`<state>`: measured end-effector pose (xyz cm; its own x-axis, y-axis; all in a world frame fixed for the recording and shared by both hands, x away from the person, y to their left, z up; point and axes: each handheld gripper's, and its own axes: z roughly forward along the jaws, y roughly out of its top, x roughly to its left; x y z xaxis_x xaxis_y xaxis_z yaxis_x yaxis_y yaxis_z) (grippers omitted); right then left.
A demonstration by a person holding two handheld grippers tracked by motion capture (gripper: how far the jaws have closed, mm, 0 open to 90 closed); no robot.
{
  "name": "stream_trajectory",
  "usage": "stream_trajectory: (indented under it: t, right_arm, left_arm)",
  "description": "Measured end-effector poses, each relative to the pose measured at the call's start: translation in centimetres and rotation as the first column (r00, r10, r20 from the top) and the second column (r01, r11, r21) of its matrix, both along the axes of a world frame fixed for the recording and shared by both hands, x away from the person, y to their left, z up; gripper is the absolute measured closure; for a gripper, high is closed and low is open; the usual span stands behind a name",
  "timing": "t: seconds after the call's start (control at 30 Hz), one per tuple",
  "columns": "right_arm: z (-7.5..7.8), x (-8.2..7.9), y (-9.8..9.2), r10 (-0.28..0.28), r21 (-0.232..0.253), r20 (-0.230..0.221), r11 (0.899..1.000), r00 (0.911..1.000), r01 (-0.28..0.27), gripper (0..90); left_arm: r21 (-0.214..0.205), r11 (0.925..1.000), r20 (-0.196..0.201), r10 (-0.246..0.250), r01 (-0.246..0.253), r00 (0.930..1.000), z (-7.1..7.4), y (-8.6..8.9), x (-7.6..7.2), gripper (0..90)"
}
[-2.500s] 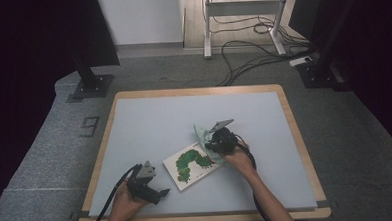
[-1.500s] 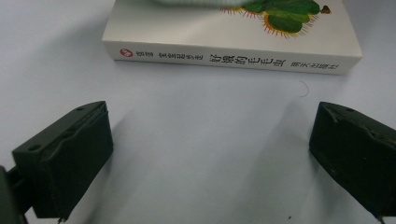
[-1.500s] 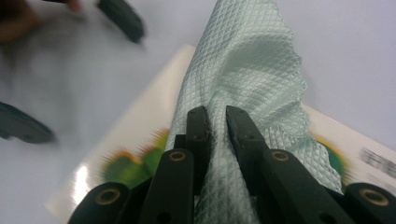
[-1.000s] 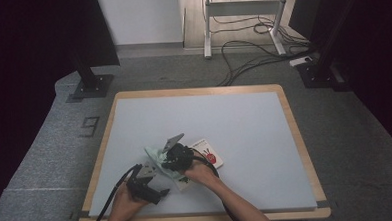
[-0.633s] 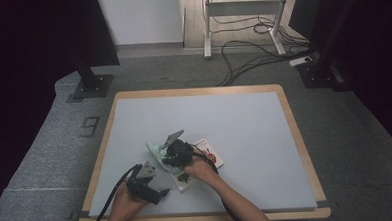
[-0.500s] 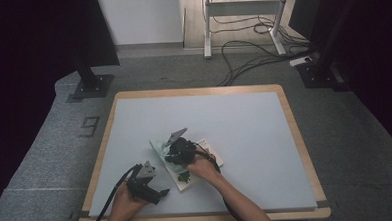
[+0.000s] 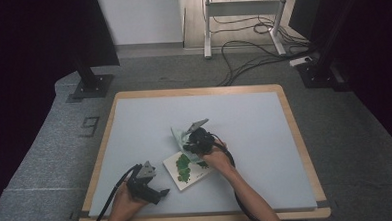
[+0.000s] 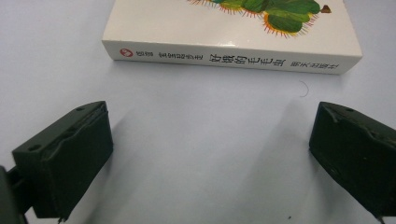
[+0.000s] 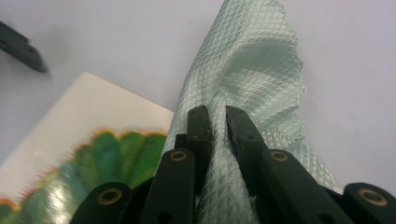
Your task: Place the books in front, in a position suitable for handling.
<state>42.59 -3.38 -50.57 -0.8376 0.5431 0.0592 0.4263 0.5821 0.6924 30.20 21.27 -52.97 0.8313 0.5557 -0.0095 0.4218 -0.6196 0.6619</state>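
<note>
You are holding the soft, limp pale-green waffle-weave cloth (image 9: 252, 84) above the white picture book (image 7: 189, 169), right gripper (image 9: 217, 116) jaws clamped on a gathered fold, left gripper (image 8: 205, 154) jaws standing apart.

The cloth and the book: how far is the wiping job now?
Done: the right gripper is shut on the pale green cloth. In hand: the cloth hangs over the far edge of the book. Left: I cannot tell how much wiping remains. The left gripper waits open beside the book.
</note>
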Motion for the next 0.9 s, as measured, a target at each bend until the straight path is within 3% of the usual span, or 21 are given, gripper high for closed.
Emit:
stream_trajectory:
  t: [0.23,0.53,0.73,0.9]
  right_arm:
    - [0.0,1.0,-2.0,-0.059,-0.02,0.015,0.998,0.9982,0.059,79.2]
    - [-0.2,2.0,-4.8,-0.147,-0.024,0.018,0.989,0.989,0.147,79.2]
    - [-0.1,2.0,-4.9,-0.143,-0.03,0.017,0.989,0.9895,0.144,78.7]
    - [0.9,1.1,-5.7,-0.122,-0.036,0.018,0.992,0.9924,0.123,78.7]
  left_arm:
    - [-0.003,1.0,-0.001,0.001,-0.001,1.0,0.0,0.0,0.0,0.0]
    - [0.0,1.0,-0.001,0.001,-0.001,1.0,0.0,0.0,0.0,0.0]
    - [-0.001,1.0,-0.001,0.0,0.0,1.0,0.0,0.0,0.0,0.0]
    - [0.0,1.0,-0.001,0.0,0.0,1.0,0.0,0.0,0.0,0.0]
